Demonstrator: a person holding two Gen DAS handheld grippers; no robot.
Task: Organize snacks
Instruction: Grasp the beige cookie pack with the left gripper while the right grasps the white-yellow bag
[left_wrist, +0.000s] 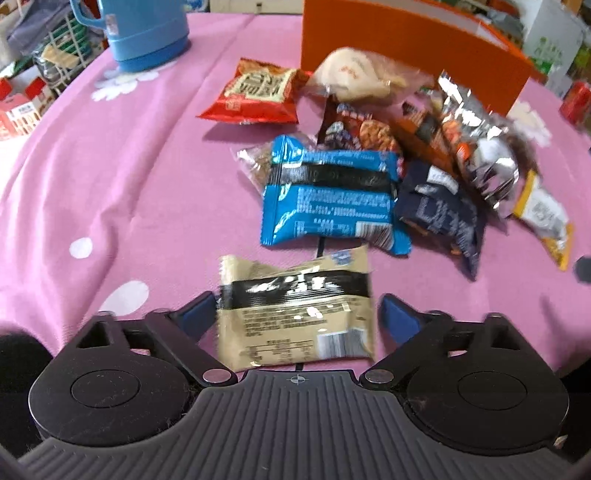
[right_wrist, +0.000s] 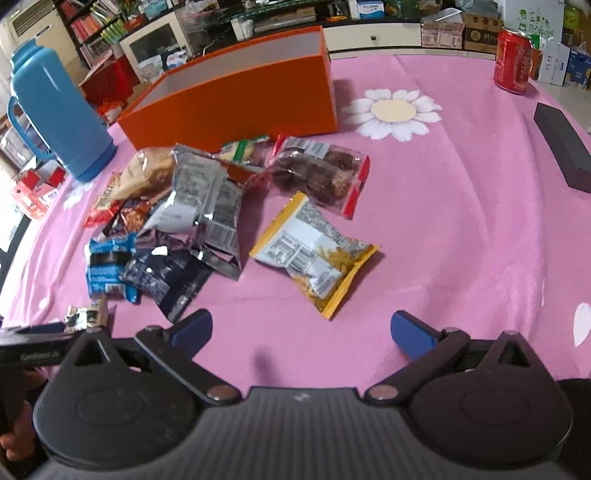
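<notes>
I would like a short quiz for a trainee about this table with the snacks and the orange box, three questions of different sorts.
1. True or false: the beige snack packet lies between the open fingers of the left tongs.
2. Which drink can stands at the far edge of the pink tablecloth? A) a red can B) a green can C) a silver can
3. Fill in: the right tongs are open and hold ____.

Key
1. True; whether the pads touch the packet cannot be told.
2. A, the red can.
3. Nothing; the yellow-edged packet lies just ahead of them, in front of the orange box.
</notes>
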